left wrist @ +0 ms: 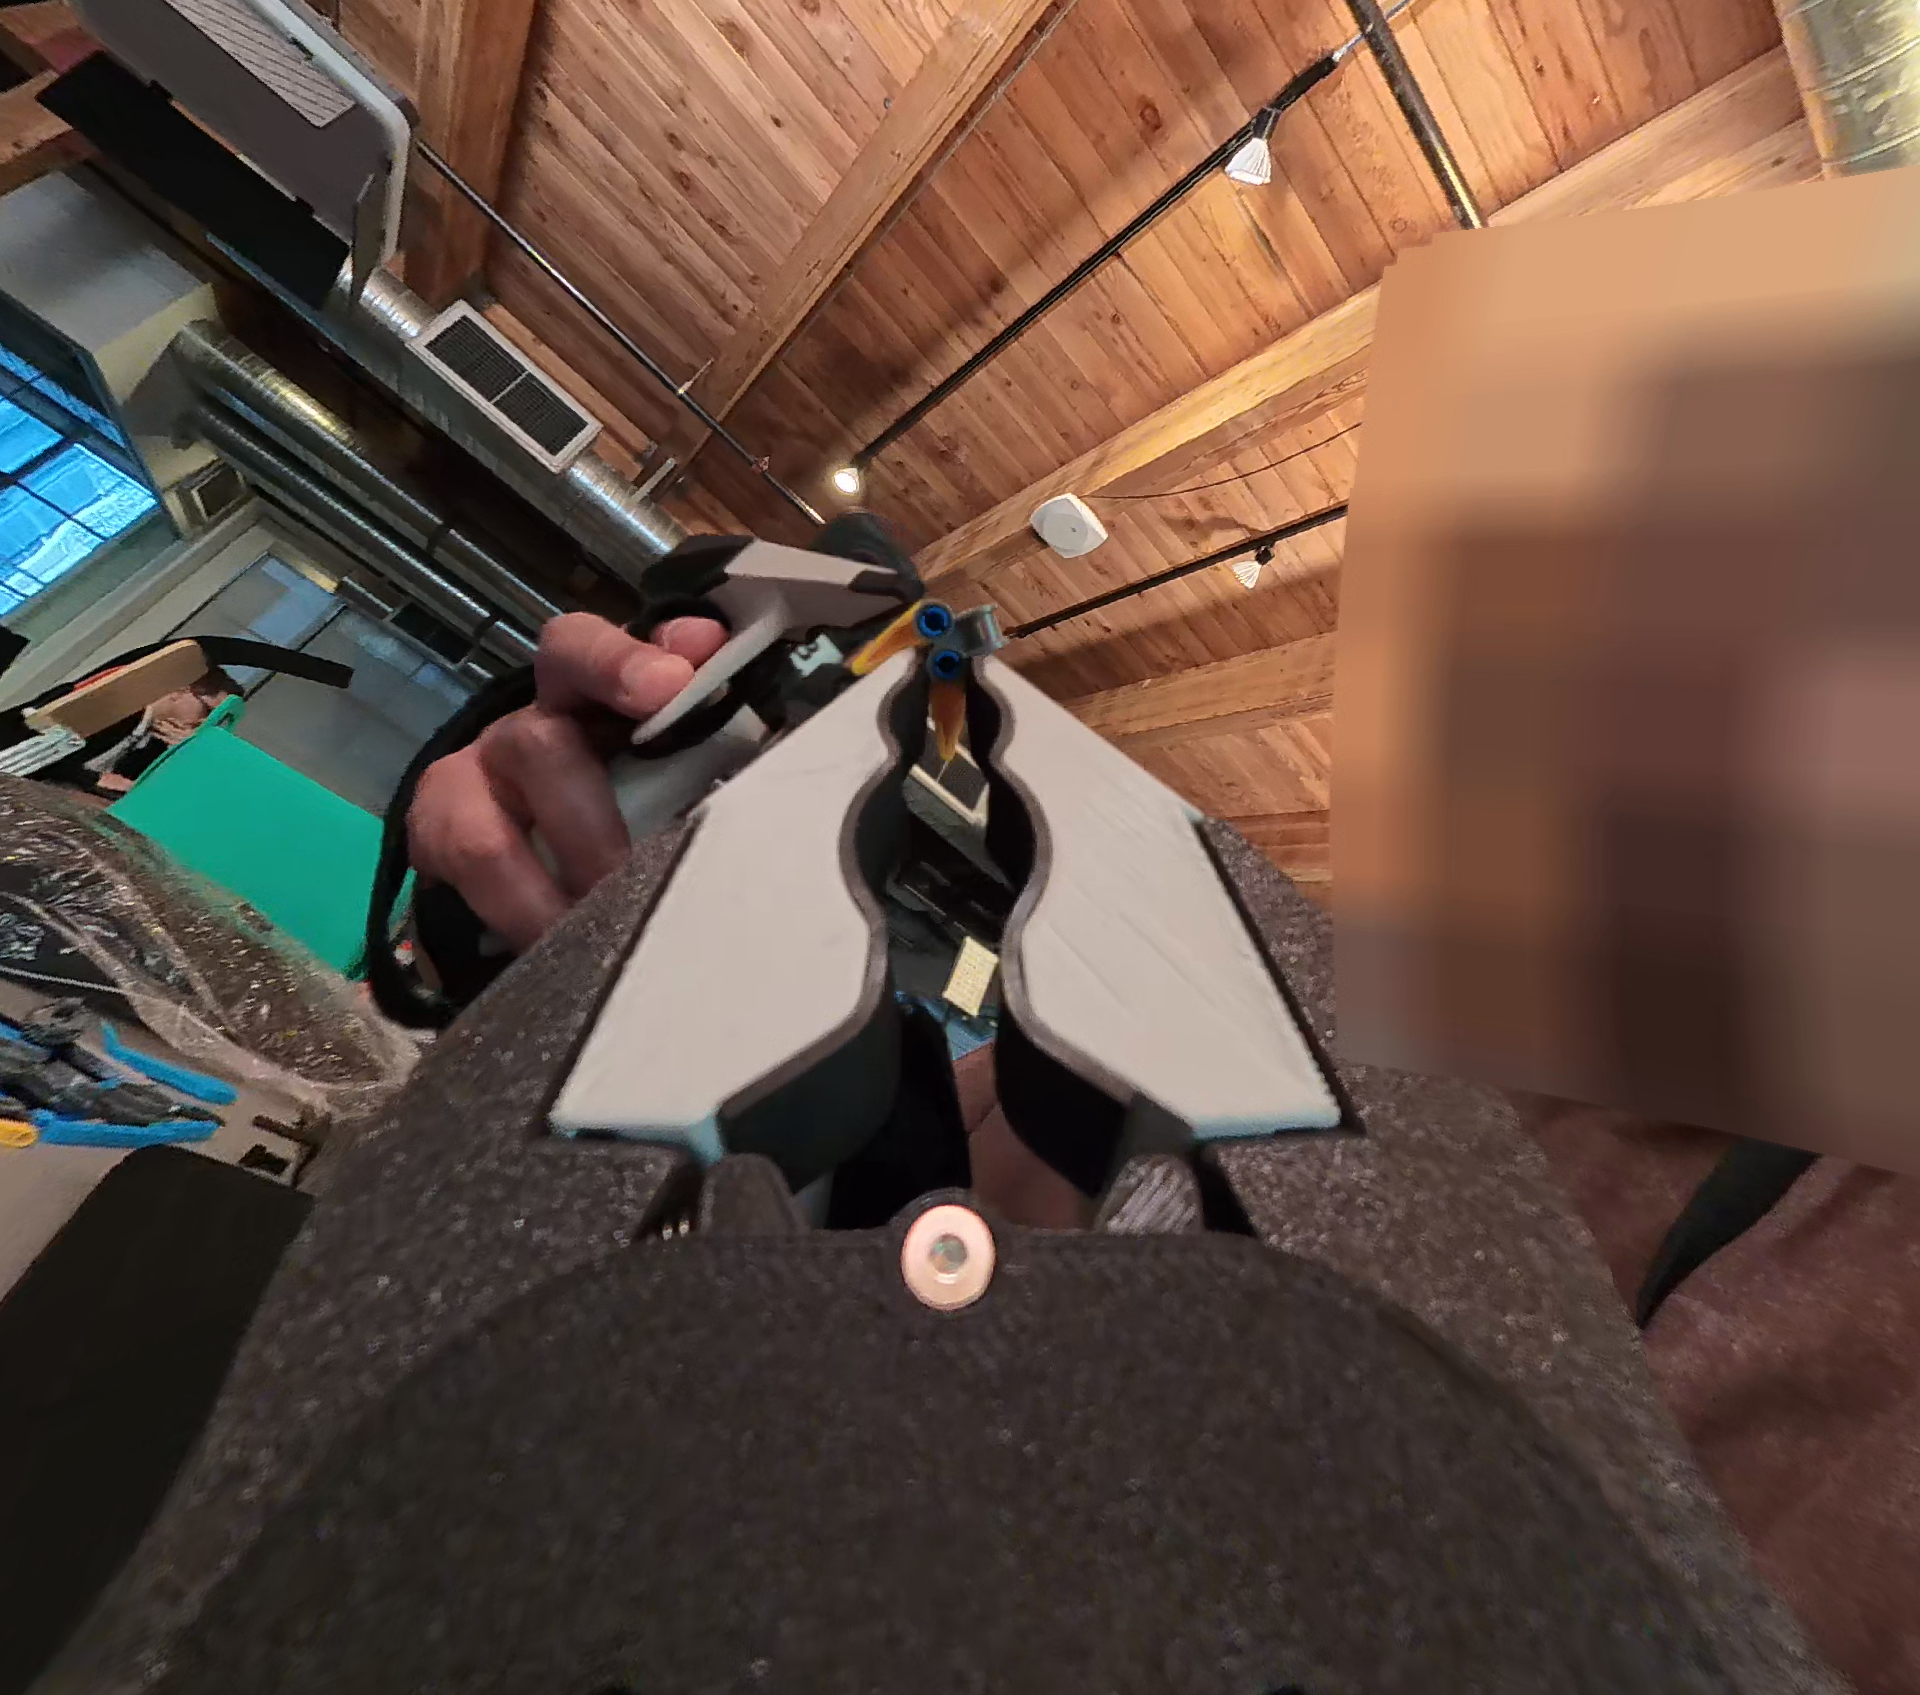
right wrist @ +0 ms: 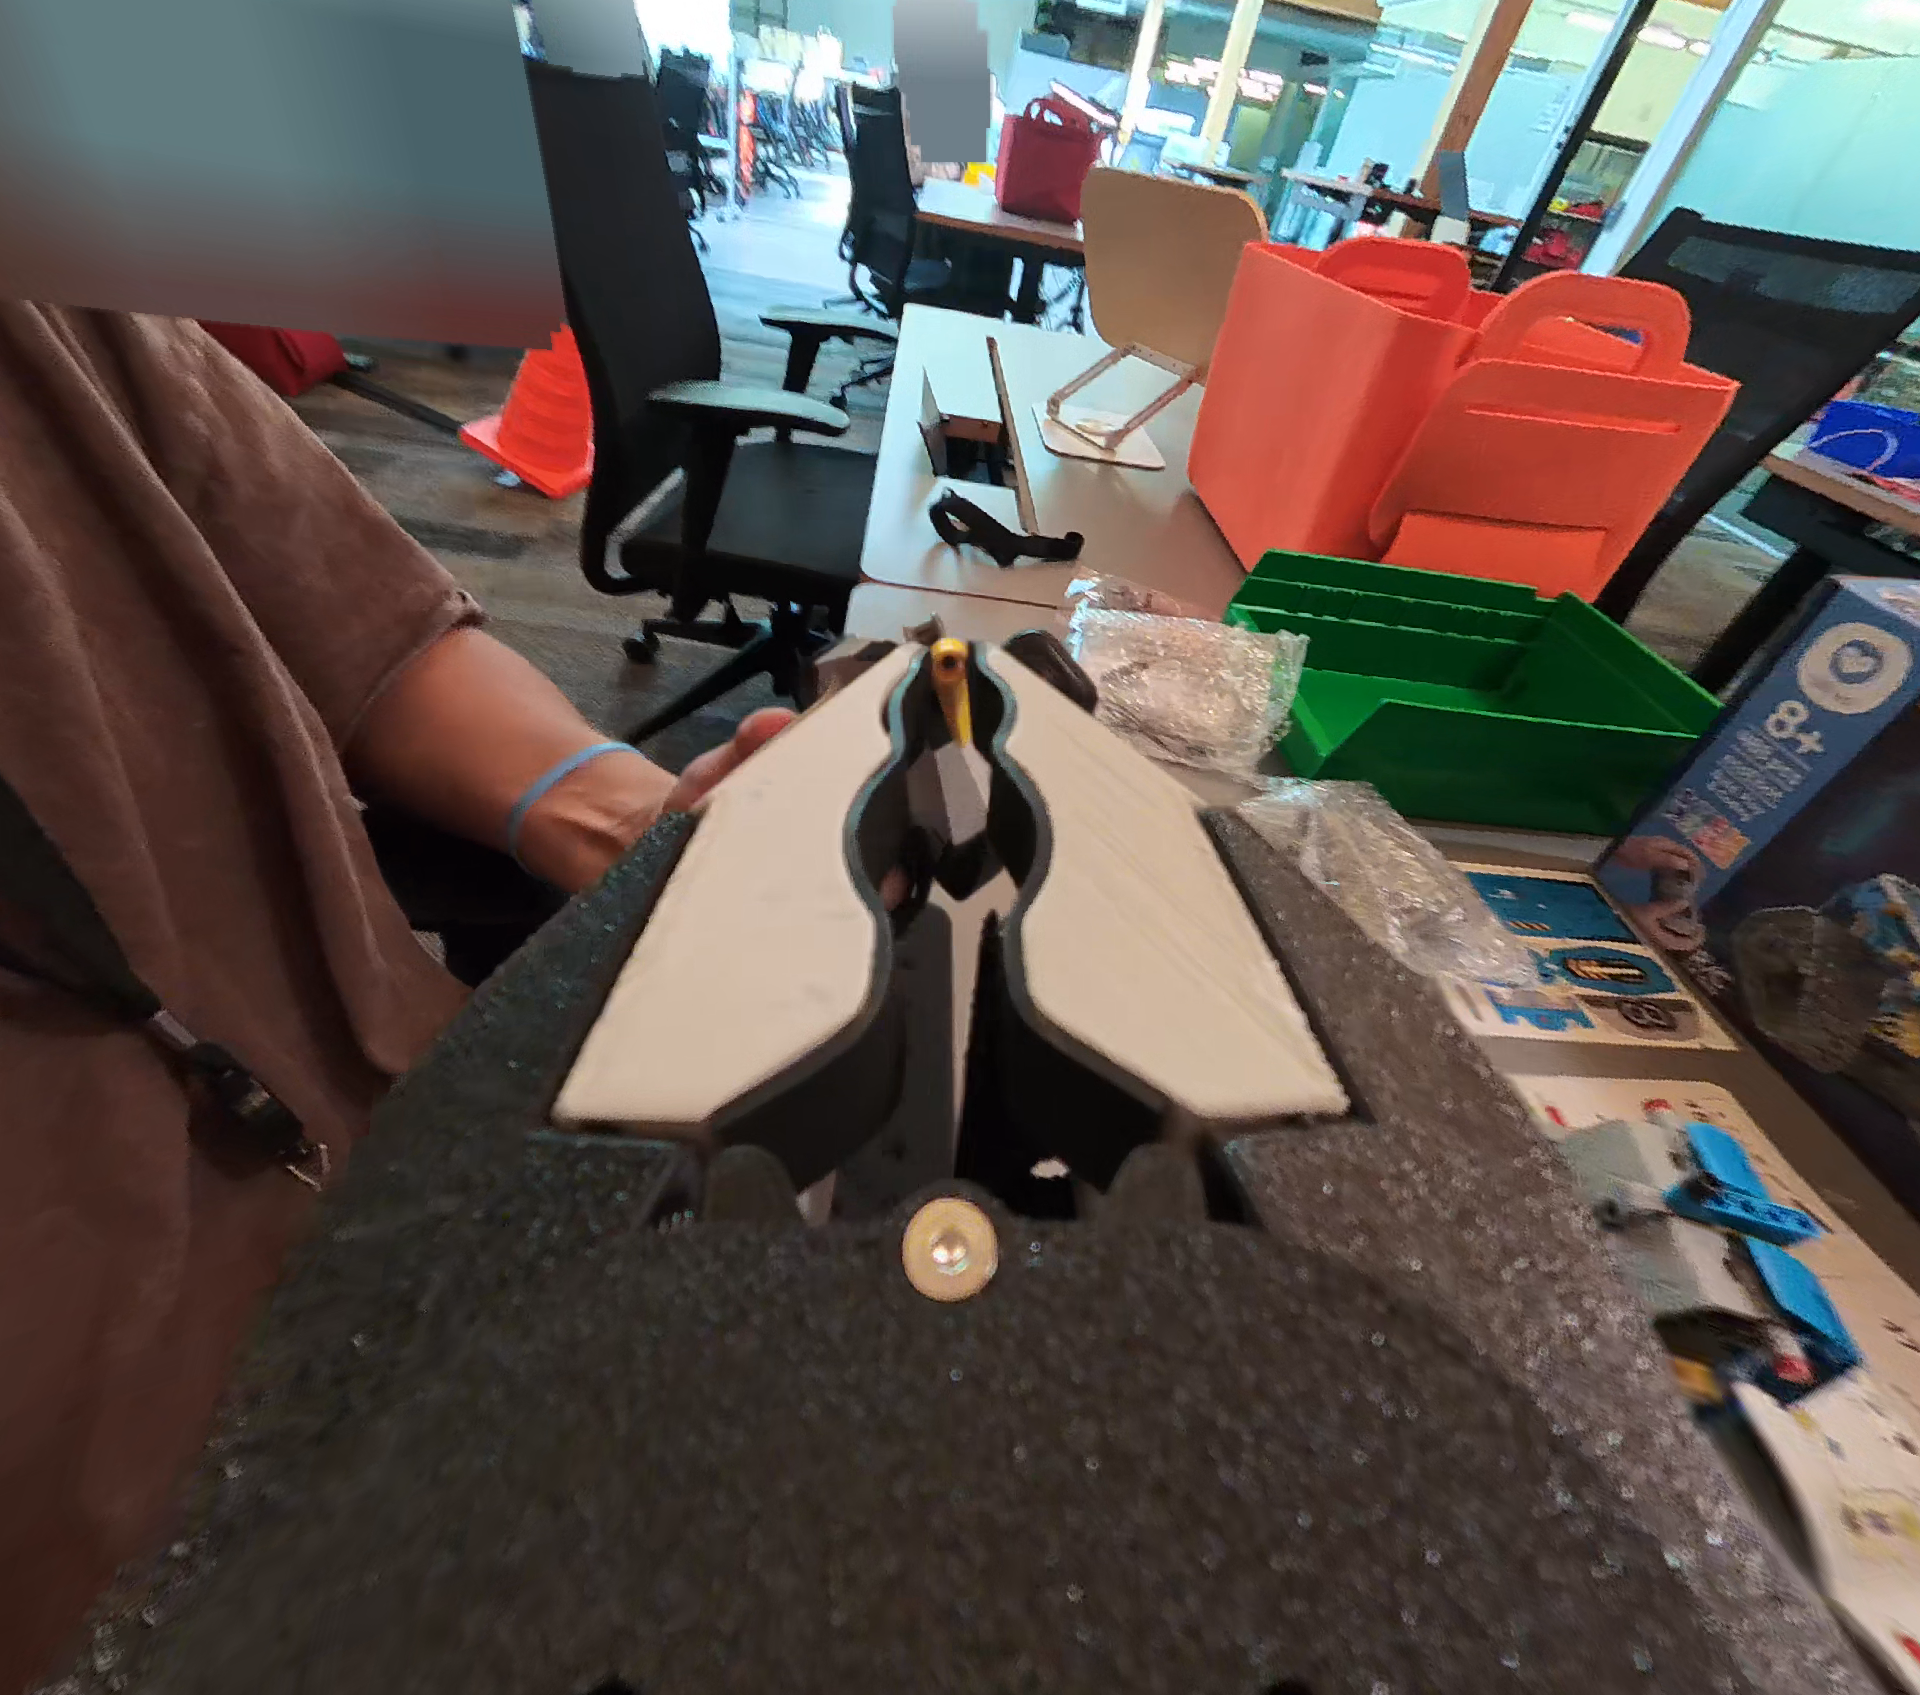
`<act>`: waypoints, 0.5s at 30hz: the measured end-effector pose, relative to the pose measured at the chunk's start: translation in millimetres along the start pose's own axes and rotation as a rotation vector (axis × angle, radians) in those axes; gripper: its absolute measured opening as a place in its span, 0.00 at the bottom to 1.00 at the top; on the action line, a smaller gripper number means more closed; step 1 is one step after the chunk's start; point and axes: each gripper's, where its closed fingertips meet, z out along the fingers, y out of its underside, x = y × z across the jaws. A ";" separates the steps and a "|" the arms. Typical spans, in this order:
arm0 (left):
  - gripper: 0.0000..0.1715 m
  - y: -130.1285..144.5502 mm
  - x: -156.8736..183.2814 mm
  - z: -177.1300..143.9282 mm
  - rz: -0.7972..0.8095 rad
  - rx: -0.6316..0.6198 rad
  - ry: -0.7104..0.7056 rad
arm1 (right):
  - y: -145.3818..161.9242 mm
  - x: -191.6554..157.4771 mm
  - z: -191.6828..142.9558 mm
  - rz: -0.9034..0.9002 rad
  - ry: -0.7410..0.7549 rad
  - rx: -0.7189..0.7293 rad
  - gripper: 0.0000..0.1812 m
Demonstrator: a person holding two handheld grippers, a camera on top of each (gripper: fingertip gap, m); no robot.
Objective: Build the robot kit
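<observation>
In the left wrist view my left gripper [left wrist: 943, 681] points up toward the wooden ceiling. It is shut on a small brick assembly [left wrist: 945, 715] of thin yellow-orange pieces, blue pins [left wrist: 935, 617] and a grey end piece [left wrist: 978, 629]. A hand [left wrist: 540, 772] holds the right gripper [left wrist: 902, 606] at the left, its tip against the same assembly. In the right wrist view my right gripper [right wrist: 950, 677] is shut on a yellow piece [right wrist: 952, 695]. The other gripper's grey body [right wrist: 961, 798] shows through the gap behind it. A hand with a blue wristband [right wrist: 566, 783] is on its left.
A table on the right holds a green tray [right wrist: 1455, 710], orange bags [right wrist: 1434, 419], crumpled plastic wrap [right wrist: 1184, 689], a blue box [right wrist: 1787, 762], printed sheets and loose blue brick parts [right wrist: 1756, 1230]. A black office chair [right wrist: 707, 450] stands behind. Blue-handled pliers [left wrist: 104, 1100] lie at the left. Both grippers' tips are close together, under 4 cm apart.
</observation>
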 end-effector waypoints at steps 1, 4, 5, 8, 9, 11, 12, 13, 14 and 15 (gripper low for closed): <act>0.04 0.7 -0.5 0.6 -0.006 -0.003 -0.002 | -0.3 -0.2 -0.7 0.018 -0.007 0.015 0.03; 0.03 3.2 -4.8 0.9 0.066 -0.065 -0.066 | 2.8 0.8 -3.9 0.008 0.010 -0.008 0.03; 0.03 4.7 -5.4 1.2 0.103 -0.098 -0.087 | 3.4 0.0 -4.9 0.002 0.010 -0.026 0.03; 0.03 9.3 -7.9 2.4 0.211 -0.192 -0.153 | 5.3 -2.3 -8.3 -0.033 0.008 -0.096 0.03; 0.04 11.1 -8.2 2.5 0.235 -0.221 -0.167 | 6.3 -3.6 -9.4 -0.040 0.002 -0.122 0.03; 0.03 15.2 -9.0 2.3 0.281 -0.277 -0.193 | 8.8 -6.1 -11.6 -0.040 -0.022 -0.165 0.03; 0.03 17.5 -9.3 2.2 0.298 -0.304 -0.203 | 9.7 -8.0 -12.9 -0.032 -0.040 -0.178 0.03; 0.03 19.6 -9.9 2.0 0.317 -0.330 -0.215 | 11.0 -9.0 -13.9 -0.021 -0.053 -0.192 0.03; 0.03 21.6 -10.9 1.6 0.335 -0.358 -0.228 | 12.7 -10.1 -15.2 -0.013 -0.066 -0.209 0.03; 0.04 23.1 -11.9 1.1 0.353 -0.382 -0.241 | 14.1 -10.7 -16.1 -0.008 -0.073 -0.220 0.03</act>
